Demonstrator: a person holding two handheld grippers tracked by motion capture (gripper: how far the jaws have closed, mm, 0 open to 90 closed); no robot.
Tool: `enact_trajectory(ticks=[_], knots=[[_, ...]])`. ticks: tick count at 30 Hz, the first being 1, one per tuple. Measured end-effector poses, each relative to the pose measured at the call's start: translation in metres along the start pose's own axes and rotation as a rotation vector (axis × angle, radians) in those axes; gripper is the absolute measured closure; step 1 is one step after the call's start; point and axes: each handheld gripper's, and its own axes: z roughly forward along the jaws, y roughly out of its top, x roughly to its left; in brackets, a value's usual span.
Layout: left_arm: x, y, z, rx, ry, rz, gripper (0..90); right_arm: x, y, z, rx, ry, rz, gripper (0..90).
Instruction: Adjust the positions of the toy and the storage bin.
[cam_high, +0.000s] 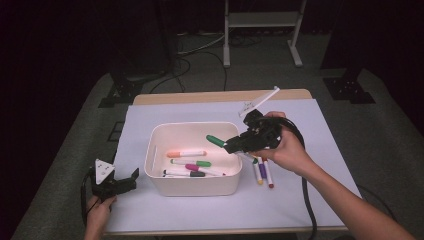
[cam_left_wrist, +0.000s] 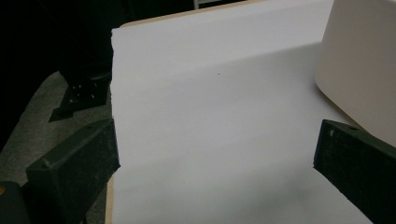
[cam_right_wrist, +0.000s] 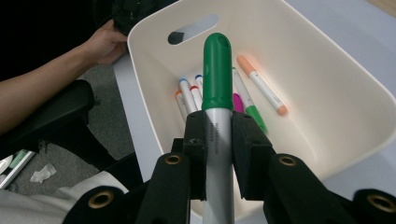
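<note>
Markers into the bin is the work in hand. Bin (cam_high: 192, 186): one, white plastic, rigid, two slot handles; it sits mid-sheet on the white sheet (cam_high: 150, 112) and needs no steadying by the look of it.

Right gripper (cam_high: 235, 145): jaws clamped on the grey barrel of the green-capped marker (cam_right_wrist: 217, 74), cap leading, hovering over the bin's right rim. Marker judged light, stiff, smooth and round, so it may roll or slide between pads. Best hold is mid-barrel, across the axis, as I have it now; the cap end is a poorer choice, since it could pull off.

Left gripper (cam_high: 120, 184): jaws wide apart, nothing between them, resting on the sheet just left of the bin.

Counts:
- markers in bin: four clear from above (orange cap (cam_high: 186, 153), green cap (cam_high: 190, 162), magenta (cam_high: 202, 169), dark cap (cam_high: 184, 174)); the right gripper view hints at more against the wall, cannot tell exactly
- markers on sheet right of bin (cam_high: 263, 172): about three, partly hidden by my hand
- in jaws: one
</note>
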Motion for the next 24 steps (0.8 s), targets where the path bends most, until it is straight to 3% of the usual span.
enact_trajectory(ticks=[12, 24], knots=[[0.000, 0.000, 0.000, -0.002, -0.001, -0.002, 0.0, 0.011, 0.024, 0.025, 0.034, 0.054, -0.052, 75.9], [0.000, 0.000, 0.000, 0.000, -0.003, 0.000, 0.0, 0.015, 0.039, 0.046, 0.062, 0.091, -0.065, 75.8]])
